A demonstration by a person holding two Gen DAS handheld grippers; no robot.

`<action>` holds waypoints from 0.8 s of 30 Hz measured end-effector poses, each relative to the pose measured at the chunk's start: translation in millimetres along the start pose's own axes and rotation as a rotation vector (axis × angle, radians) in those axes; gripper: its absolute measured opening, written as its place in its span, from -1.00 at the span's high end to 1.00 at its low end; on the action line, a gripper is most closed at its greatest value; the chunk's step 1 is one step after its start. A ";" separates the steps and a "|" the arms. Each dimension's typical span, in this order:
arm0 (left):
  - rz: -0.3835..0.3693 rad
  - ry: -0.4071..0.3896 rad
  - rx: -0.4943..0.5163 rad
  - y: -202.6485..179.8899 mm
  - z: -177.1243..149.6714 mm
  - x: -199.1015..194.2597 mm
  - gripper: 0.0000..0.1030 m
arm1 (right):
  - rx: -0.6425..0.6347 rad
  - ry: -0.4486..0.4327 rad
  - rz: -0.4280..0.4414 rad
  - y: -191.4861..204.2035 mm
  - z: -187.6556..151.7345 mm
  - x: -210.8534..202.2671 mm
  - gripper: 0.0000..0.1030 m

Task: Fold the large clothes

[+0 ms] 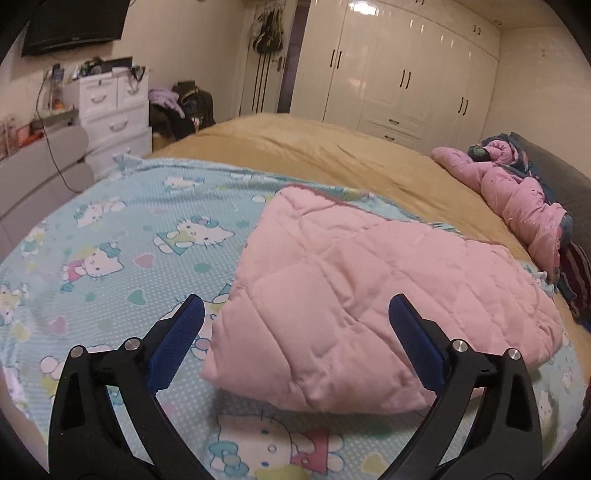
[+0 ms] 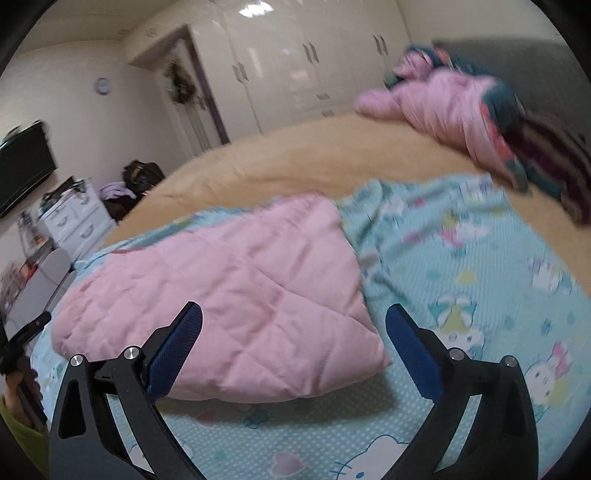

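A pink quilted garment lies folded into a thick pad on a light blue cartoon-cat sheet on the bed. My left gripper is open and empty, hovering over the pad's near left corner. In the right wrist view the same pink pad lies left of centre on the sheet. My right gripper is open and empty, above the pad's near right corner. The right wrist view is blurred.
A tan bedspread covers the far bed. A crumpled pink jacket and dark clothes lie by the grey headboard. White drawers, a wall TV and white wardrobes stand beyond.
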State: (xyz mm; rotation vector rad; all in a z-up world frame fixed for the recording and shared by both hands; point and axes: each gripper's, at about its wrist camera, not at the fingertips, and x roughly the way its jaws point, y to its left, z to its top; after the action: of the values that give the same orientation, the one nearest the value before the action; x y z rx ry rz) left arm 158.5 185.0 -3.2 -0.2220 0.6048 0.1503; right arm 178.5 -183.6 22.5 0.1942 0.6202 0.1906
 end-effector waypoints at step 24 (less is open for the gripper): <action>-0.113 -0.028 0.051 -42.6 -76.4 -94.4 -0.82 | -0.186 0.041 0.096 113.0 -99.8 -44.9 -0.92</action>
State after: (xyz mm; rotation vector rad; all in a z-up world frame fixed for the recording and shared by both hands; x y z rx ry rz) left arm 48.8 117.7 -2.9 -0.2041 0.5657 0.0286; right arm 70.2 -72.9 -5.3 0.0408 0.6305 0.3440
